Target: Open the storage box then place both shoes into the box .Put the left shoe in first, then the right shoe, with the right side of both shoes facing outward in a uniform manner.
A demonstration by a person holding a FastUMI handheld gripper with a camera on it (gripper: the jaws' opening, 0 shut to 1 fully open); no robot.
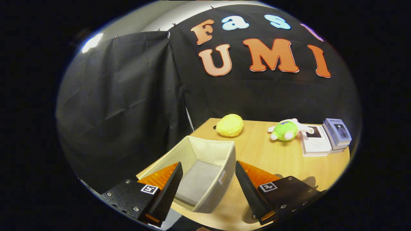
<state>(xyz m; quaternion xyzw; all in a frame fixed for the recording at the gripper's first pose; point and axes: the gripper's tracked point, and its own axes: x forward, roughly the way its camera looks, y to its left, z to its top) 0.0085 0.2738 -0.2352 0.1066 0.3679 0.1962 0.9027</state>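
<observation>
- the gripper [208, 183] is being held released, fingers spread over the open box [205, 157] at lower centre.
- a yellow toy [229, 125] and green plush [285, 130] are lying beyond, upper right.

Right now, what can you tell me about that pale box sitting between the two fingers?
The storage box is a pale, fabric-looking bin with soft, thin walls and a grey floor. Its top is open and nothing shows inside. It stands upright on the wooden table, near the table's corner, turned at an angle. The gripper hangs open above it, one finger to each side, neither touching it.
</observation>
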